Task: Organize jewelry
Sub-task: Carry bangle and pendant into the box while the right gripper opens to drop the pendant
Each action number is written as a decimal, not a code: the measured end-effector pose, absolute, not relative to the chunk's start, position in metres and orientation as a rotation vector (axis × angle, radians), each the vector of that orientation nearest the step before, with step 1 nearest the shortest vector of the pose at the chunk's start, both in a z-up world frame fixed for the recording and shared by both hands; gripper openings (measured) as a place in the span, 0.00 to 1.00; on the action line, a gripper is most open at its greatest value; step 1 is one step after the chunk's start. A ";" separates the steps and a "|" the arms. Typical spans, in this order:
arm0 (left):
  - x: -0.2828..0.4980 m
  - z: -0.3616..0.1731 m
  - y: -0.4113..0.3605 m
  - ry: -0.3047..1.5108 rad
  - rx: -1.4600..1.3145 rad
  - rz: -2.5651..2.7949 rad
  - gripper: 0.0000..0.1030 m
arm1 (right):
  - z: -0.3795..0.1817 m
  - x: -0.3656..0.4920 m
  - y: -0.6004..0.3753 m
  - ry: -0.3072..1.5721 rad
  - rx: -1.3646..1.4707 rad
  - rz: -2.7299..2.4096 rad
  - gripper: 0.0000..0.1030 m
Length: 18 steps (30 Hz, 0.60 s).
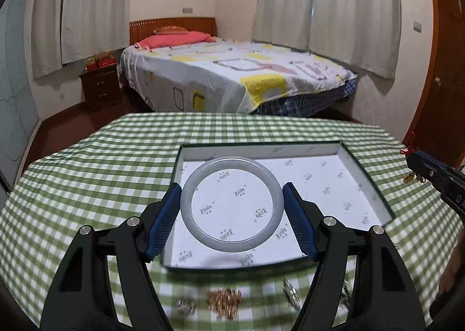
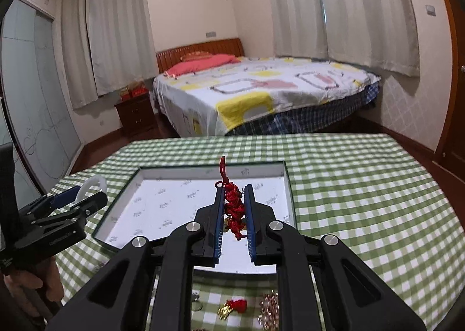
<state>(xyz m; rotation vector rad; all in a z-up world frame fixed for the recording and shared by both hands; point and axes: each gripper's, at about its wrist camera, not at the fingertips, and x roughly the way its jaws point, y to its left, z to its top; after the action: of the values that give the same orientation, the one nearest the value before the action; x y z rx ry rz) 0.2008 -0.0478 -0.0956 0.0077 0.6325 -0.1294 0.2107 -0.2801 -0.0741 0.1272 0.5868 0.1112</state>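
Left wrist view first: nearest you, on the green checked tablecloth (image 1: 87,174), lies a blurred scatter of jewelry, a heap of gold chain (image 1: 224,301) in the middle with silvery pieces either side. Just beyond it your left gripper (image 1: 231,206) has its blue pads pressed against both sides of a pale translucent bangle (image 1: 231,203), holding it flat above the shallow white-lined box (image 1: 363,182). Far right in that view, your right gripper pokes in with a bit of red cord and something gold at its tip. Over to the right wrist view: close under the camera, a small red-and-gold charm (image 2: 232,306) and a beaded gold piece (image 2: 268,309) rest on the cloth. Ahead, your right gripper (image 2: 234,209) has its fingers drawn close, clamped on a red knotted cord ornament (image 2: 232,203), its loop standing up past the tips, over the box's near edge. At the left, your hand (image 2: 37,287) carries the other gripper with the bangle. Beyond the table sits a bed (image 2: 261,92) with a patterned sheet, white curtains (image 2: 363,11) behind.
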 end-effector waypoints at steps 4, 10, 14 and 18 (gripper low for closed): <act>0.227 -0.129 -0.052 0.734 0.008 -0.132 0.67 | -0.108 0.232 -0.279 0.680 0.120 0.104 0.14; 0.245 -0.163 -0.045 0.844 0.006 -0.124 0.67 | -0.147 0.252 -0.283 0.803 0.125 0.088 0.14; 0.252 -0.175 -0.045 0.896 0.013 -0.129 0.67 | -0.160 0.260 -0.283 0.846 0.124 0.082 0.14; 0.253 -0.180 -0.044 0.904 0.007 -0.131 0.69 | -0.162 0.261 -0.282 0.847 0.116 0.075 0.16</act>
<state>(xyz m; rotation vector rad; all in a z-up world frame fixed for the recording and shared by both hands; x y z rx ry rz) 0.2532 -0.0440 -0.1798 0.0067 0.9038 -0.1306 0.2612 -0.2816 -0.1622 0.1161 0.8469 0.0753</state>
